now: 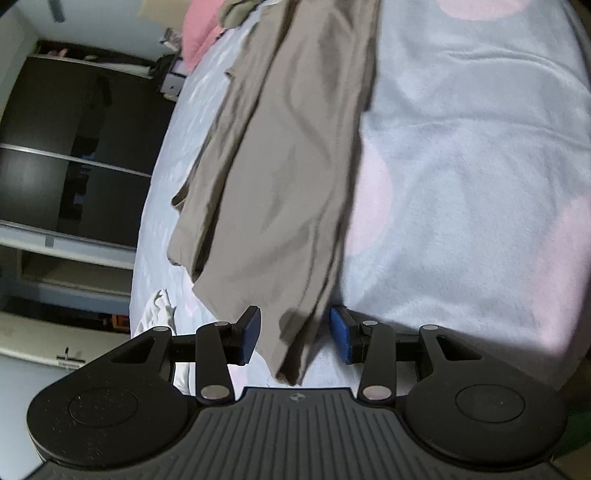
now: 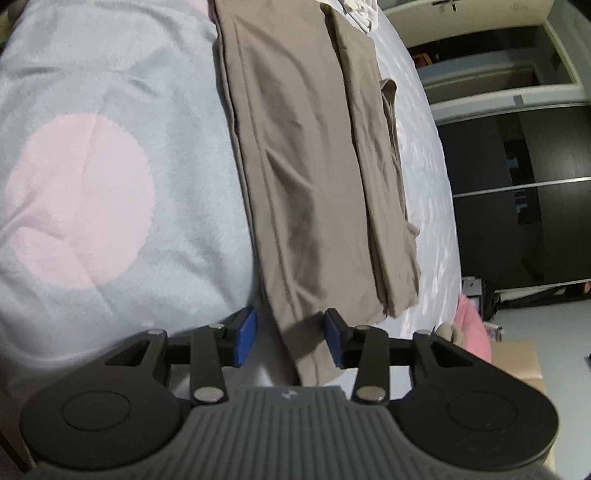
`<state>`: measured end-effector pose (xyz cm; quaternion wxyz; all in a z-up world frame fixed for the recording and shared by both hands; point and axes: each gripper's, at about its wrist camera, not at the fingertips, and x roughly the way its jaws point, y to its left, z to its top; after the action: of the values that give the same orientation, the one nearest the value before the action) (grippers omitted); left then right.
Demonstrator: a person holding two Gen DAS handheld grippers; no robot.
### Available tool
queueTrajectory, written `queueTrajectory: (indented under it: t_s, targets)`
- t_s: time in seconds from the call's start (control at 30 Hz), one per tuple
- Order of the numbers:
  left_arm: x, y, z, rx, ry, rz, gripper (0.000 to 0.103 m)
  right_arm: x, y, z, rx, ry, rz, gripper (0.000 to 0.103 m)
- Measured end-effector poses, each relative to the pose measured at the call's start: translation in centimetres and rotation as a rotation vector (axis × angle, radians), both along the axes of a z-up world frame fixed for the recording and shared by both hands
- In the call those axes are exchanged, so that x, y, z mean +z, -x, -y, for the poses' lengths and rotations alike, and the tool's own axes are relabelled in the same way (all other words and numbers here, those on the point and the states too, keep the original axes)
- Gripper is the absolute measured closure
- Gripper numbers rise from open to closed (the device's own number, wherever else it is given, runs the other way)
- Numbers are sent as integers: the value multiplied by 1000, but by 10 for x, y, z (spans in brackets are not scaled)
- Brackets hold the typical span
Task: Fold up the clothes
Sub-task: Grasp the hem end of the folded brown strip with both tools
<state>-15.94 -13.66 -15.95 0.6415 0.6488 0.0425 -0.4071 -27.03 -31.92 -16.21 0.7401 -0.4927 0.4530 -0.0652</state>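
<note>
A long pair of taupe trousers (image 1: 280,166) lies stretched out on a pale blue blanket (image 1: 461,166) with pink circles. One end of the trousers runs between the blue pads of my left gripper (image 1: 295,334), which is open, with a gap on each side of the cloth. In the right wrist view the trousers (image 2: 295,166) lie lengthwise on the blanket (image 2: 92,92), a narrower folded strip along their right side. Their near end passes between the pads of my right gripper (image 2: 289,339), which is open and does not press the cloth.
A dark sliding-door wardrobe (image 1: 74,147) (image 2: 524,184) stands beside the bed. A crumpled white cloth (image 1: 157,314) (image 2: 364,14) lies near the bed's edge. A pink pillow (image 1: 199,29) (image 2: 474,328) and an olive garment (image 1: 236,11) lie past the trousers' far end. A cardboard box (image 2: 517,362) stands on the floor.
</note>
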Motion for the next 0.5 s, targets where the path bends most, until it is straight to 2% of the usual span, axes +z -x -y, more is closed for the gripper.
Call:
queueTrajectory:
  t_s: [0.17,0.2,0.27,0.33,0.37,0.5]
  targets:
    - [7,-8,7,56,63,-10,64,-1,-3,1,-1,29,18,61]
    - [8,-9,8,60,66,-15,67,-1,-4,1,-1,36,21,61]
    - [10,-10,10,72,71,-30,79,-3,-6,2,0,51,27,62]
    - [15,-11,9,92,78,-60,90,-2,-7,3,-3,42,25,84]
    - [19,-12,9,104,84,-75,91,0,-8,3,-11,40,28,93]
    - [37,-16,4,151,141,-121,97,18,-11,8,-47,12,95,94]
